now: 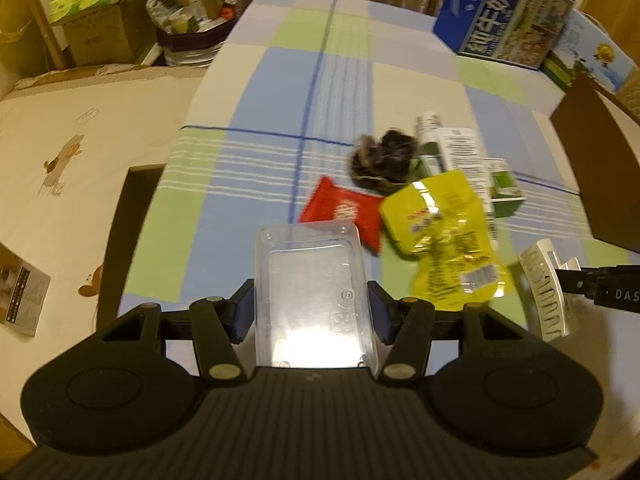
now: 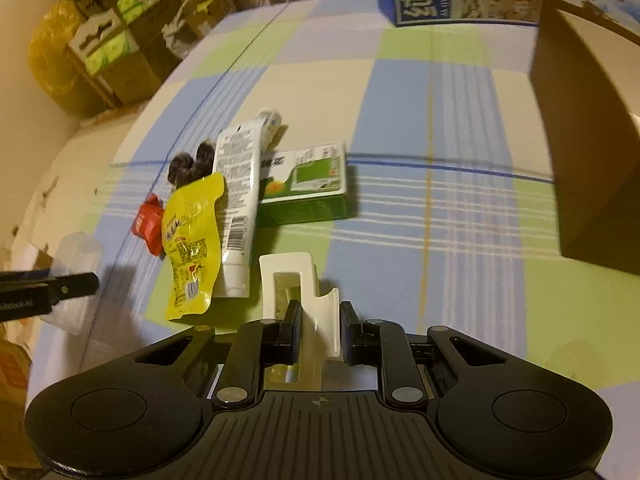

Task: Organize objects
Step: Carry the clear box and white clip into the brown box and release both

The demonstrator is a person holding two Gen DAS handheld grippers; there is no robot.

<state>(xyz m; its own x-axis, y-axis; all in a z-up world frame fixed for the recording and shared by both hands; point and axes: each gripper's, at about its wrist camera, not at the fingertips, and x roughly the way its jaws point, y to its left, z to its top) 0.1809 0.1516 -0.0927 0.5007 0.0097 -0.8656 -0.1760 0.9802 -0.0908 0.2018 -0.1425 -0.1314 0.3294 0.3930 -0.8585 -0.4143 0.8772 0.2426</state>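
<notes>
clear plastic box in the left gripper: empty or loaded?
Empty. The clear plastic box, held between the left gripper's pads, shows only the checked cloth through its walls.

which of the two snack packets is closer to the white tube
The yellow packet: its edge lies against the white tube. The red packet sits on the yellow one's far side, away from the tube.

1. Left tongs (image 1: 311, 307): matte black ribbed body, two round side discs, hinged linkage arms with silver rivets, blue pads.
2. Right tongs (image 2: 320, 332): the same black build, black pads, white lettering along one finger.
</notes>
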